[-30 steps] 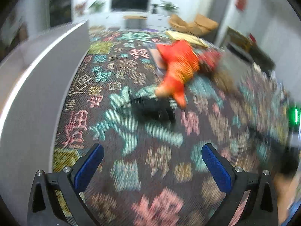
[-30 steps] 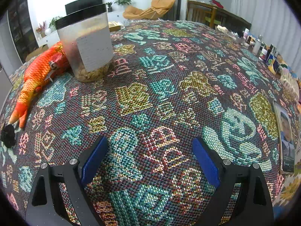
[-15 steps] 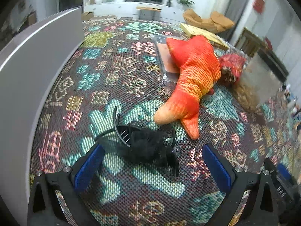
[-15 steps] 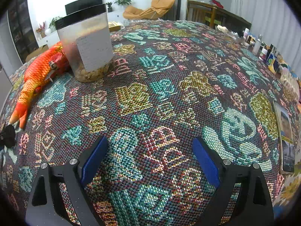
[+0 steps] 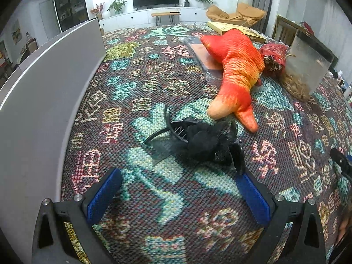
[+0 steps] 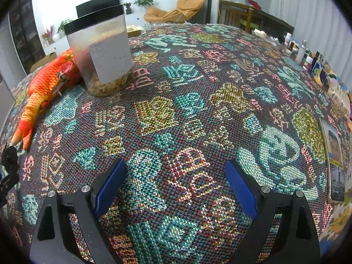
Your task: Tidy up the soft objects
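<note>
Just ahead of my left claw (image 5: 178,194), its two blue pads spread wide and holding nothing, lies one black hair clip (image 5: 198,142) with a soft fabric bow, resting on the patterned woven cloth (image 5: 154,77). My right pad nearly touches the clip's hard end. The risk, as I judge it: closing here could catch the stiff toothed plastic instead of the fabric, so the clip skids or snaps open, or a pad could snag the cloth's loose weave.

Beyond the clip lies one orange plush fish (image 5: 236,72), its tail near the bow, and one red pouch (image 5: 274,58) behind it. Farther right stands one clear container (image 5: 305,66) with dry flakes; knocking it would spill them.

My right claw (image 6: 175,187) hovers spread and empty over bare cloth, well apart from the fish.
</note>
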The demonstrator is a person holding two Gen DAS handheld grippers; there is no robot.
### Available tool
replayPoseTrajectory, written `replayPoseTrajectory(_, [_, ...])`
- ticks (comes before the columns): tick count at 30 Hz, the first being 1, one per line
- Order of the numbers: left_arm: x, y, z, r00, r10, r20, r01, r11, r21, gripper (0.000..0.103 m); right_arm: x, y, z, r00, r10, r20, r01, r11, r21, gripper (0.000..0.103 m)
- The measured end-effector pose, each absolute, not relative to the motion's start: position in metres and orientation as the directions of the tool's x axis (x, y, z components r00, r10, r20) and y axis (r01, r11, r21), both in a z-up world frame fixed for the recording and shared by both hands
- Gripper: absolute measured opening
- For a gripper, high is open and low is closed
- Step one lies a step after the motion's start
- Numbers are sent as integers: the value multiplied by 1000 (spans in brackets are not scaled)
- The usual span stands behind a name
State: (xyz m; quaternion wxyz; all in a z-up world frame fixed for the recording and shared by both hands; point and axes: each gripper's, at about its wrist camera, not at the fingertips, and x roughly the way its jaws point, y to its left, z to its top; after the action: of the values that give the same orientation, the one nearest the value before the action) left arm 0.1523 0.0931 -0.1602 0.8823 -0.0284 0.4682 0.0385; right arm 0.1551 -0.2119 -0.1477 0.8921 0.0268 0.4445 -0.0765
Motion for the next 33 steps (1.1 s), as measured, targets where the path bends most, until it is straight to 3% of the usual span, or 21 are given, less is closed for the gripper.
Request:
replayPoseTrajectory(9, [139,95,-161,589,44,-807,-91,996,-12,103,160,-211,-144,564,-73,-822,130,991,1,93])
replayPoseTrajectory(14, [139,96,-163,590,43,-806,-91,996,-13,103,181,-152,-100,605,244,-758,-119,969,216,91])
replayPoseTrajectory(17, [140,96,-163,590,42,-806,-91,996,-14,103,219,-77,-87,578,296,-761,-285,947,151,90])
replayPoseTrajectory(22, [142,97,-163,590,42,-806,-91,996,-14,103,278,-13,-94,598,184,-780,-327,945,-27,90])
replayPoseTrajectory(24, [141,97,-163,590,42,-806,-91,996,-15,103,304,-15,-106,550,189,-814,-307,952,13,88])
replayPoseTrajectory(25, [141,97,-163,590,42,-806,-91,996,-15,103,313,-19,-110,520,220,-825,-289,954,73,81])
replayPoseTrajectory(26, [143,98,-163,590,42,-807,-91,996,-15,103,318,-26,-114,490,265,-830,-270,952,144,46])
replayPoseTrajectory(27, [144,98,-163,589,42,-807,-91,996,-15,103,320,-31,-115,478,280,-833,-253,951,175,37])
replayPoseTrajectory(29, [144,97,-163,589,43,-807,-91,996,-14,103,317,-39,-107,491,304,-817,-271,944,188,23])
replayPoseTrajectory(33, [143,97,-163,589,43,-807,-91,996,-14,103,287,-50,-48,598,414,-686,-344,906,247,22])
